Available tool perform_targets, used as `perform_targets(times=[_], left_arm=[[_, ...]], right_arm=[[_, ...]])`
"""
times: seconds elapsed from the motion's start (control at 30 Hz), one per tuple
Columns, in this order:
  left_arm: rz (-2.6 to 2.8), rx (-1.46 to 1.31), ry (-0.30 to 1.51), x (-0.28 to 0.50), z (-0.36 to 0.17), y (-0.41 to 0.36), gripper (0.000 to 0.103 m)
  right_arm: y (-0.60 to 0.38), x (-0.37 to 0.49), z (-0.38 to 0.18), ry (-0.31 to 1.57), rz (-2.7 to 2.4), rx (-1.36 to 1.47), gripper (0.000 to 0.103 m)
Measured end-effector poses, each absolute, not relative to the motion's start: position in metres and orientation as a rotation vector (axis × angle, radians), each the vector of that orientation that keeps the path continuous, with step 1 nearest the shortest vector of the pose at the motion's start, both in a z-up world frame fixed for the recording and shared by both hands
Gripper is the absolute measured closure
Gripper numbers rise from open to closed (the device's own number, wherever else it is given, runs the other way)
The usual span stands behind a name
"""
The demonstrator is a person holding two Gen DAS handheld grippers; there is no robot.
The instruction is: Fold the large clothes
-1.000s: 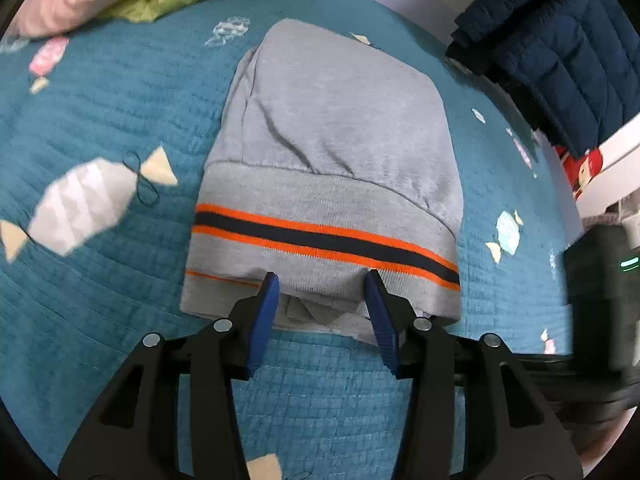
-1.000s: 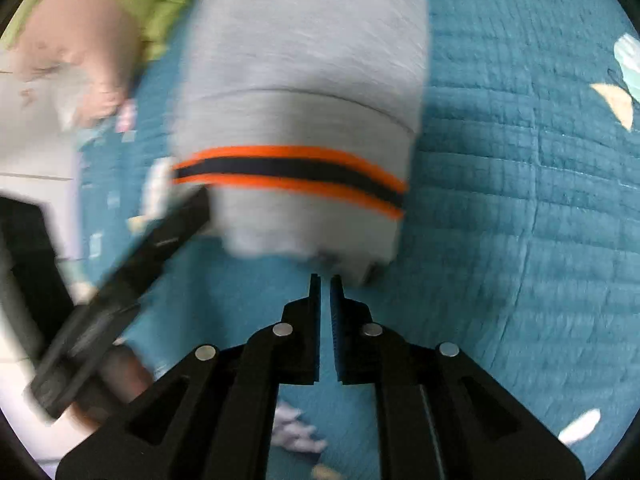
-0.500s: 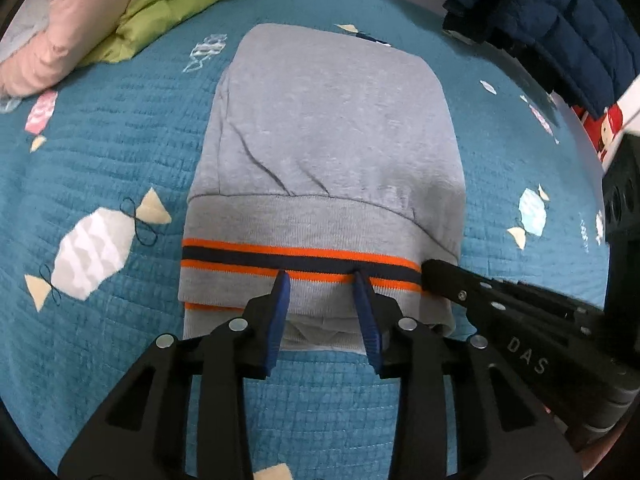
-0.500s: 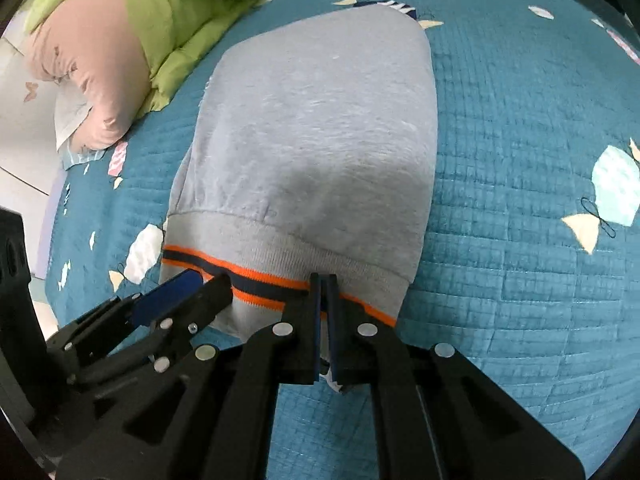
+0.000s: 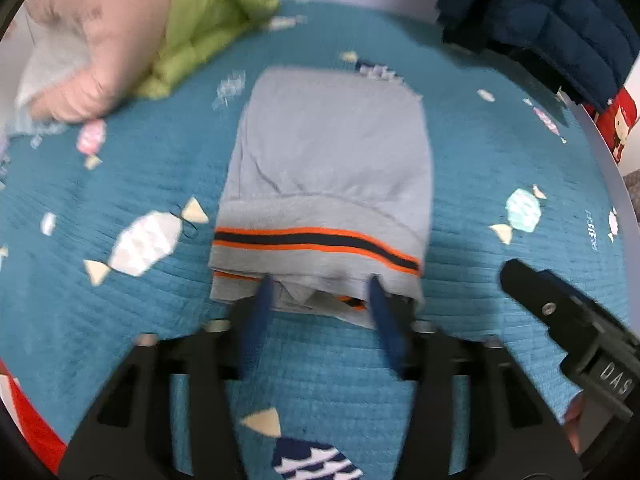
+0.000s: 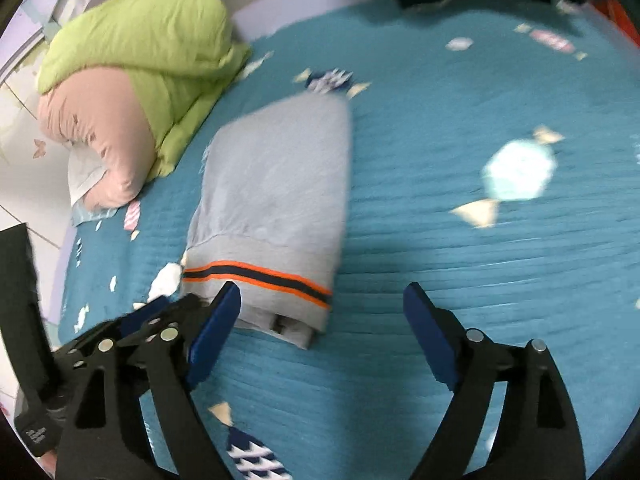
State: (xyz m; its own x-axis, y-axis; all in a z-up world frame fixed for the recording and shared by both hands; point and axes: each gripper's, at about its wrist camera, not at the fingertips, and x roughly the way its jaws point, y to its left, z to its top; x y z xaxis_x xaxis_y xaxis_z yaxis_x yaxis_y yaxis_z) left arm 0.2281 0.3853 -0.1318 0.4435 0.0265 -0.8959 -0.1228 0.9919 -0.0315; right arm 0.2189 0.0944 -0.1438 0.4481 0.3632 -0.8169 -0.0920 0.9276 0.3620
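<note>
A folded grey sweatshirt with an orange-navy striped hem (image 5: 324, 184) lies on the teal quilted bedspread (image 5: 500, 152). Both grippers — left gripper (image 5: 320, 292), right gripper (image 6: 324, 312) — have jaws opening, empty, at its near edge. Fold likely finished — next, probably set it aside.

Black tongs (image 6: 322, 304), blue pads (image 6: 430, 338)

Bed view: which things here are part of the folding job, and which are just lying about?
Part of the job:
- folded grey sweatshirt with orange and navy hem stripe
- left gripper, jaws opening, nothing pinched
- right gripper, jaws opening, nothing between them

Just lying about:
- green quilt
- pink pillow
- navy padded jacket
- teal bedspread
</note>
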Motion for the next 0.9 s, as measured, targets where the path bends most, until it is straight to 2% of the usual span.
perform_targets(times=[0.07,0.17,0.3,0.6,0.9], left_arm=[[0.086,-0.09,1.059,0.214,-0.111,0.37,0.036],[0.085,-0.078,0.986,0.187,-0.074,0.337,0.027],[0.096,-0.016,0.854,0.144,-0.03,0.284,0.018],[0.121,-0.021,0.709,0.071,0.03,0.184,0.015],[0.121,-0.012,0.633,0.039,0.053,0.123,0.015]], right_arm=[[0.072,0.203,-0.12,1.009,0.242,0.236,0.017],[0.048,0.179,-0.089,0.944,0.193,0.169,0.012],[0.003,0.138,-0.049,0.837,0.156,0.119,0.01],[-0.089,0.071,0.001,0.669,0.072,0.009,0.01],[-0.139,0.039,0.014,0.62,0.086,0.002,0.01]])
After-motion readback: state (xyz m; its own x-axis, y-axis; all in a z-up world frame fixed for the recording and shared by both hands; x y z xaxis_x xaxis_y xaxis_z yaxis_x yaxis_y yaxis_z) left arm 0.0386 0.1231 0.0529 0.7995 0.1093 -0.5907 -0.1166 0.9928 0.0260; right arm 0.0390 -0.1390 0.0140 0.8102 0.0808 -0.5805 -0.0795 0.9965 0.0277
